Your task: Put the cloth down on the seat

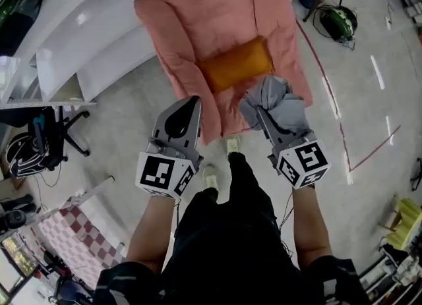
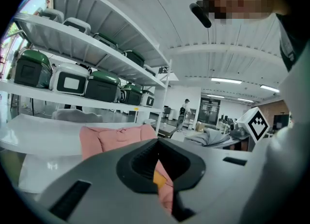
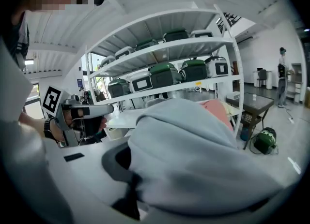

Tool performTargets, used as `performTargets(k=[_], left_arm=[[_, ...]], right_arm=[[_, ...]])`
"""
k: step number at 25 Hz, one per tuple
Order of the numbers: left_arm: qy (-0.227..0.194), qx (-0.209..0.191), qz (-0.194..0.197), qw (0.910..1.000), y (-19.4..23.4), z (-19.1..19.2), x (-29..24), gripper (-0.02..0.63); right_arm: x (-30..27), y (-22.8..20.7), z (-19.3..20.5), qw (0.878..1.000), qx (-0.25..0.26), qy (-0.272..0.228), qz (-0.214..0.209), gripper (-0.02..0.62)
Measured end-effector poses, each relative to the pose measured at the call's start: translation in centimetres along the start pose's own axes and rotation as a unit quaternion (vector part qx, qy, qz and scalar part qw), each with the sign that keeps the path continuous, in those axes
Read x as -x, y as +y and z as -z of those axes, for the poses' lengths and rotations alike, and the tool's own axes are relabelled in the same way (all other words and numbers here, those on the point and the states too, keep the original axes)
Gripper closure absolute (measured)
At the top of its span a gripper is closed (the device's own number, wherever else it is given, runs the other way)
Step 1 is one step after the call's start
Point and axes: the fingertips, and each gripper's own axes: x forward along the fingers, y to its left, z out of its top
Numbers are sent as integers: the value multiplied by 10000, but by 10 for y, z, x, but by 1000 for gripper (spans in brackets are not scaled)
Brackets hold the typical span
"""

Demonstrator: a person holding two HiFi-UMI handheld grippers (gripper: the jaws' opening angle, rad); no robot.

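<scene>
Grips bunched grey cloth (image 1: 280,103) in right gripper (image 1: 260,116), jaws narrowed onto it, over the pink armchair's (image 1: 217,7) front right corner. Carries left gripper (image 1: 191,105) alongside, jaws together, empty. Farther back on the seat, 1 orange cushion (image 1: 237,65).

The seat (image 1: 217,14) is standing on the floor (image 1: 125,103), right of the shelf unit (image 1: 92,30). A cushion (image 1: 236,65) is lying on it. The cloth (image 1: 277,103) is hanging between the right gripper's (image 1: 264,118) jaws over the seat's front right edge, and the left gripper (image 1: 188,107) is hovering just left.

I find the armchair (image 1: 211,14) open from the front; an orange cushion (image 1: 237,65) fills its seat (image 1: 225,107), with white shelving (image 1: 79,40) close beside it.
</scene>
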Motion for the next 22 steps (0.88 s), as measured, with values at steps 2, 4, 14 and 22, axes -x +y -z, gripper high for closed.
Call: performTargets(k=[2, 4, 14, 22], left_arm=[[106, 28, -111, 9999, 12, 13, -19, 600], [206, 66, -222, 9995, 25, 27, -35, 600], [414, 104, -671, 9968, 79, 77, -89, 600], [439, 222, -875, 9950, 103, 100, -95, 600]], right_arm=[[-26, -15, 16, 9993, -3, 347, -121, 505], [-50, -27, 32, 9974, 16, 690, -228, 505], [-151, -57, 80, 9885, 413, 1223, -787, 505], [-197, -59, 111, 9842, 645, 1424, -832, 505]])
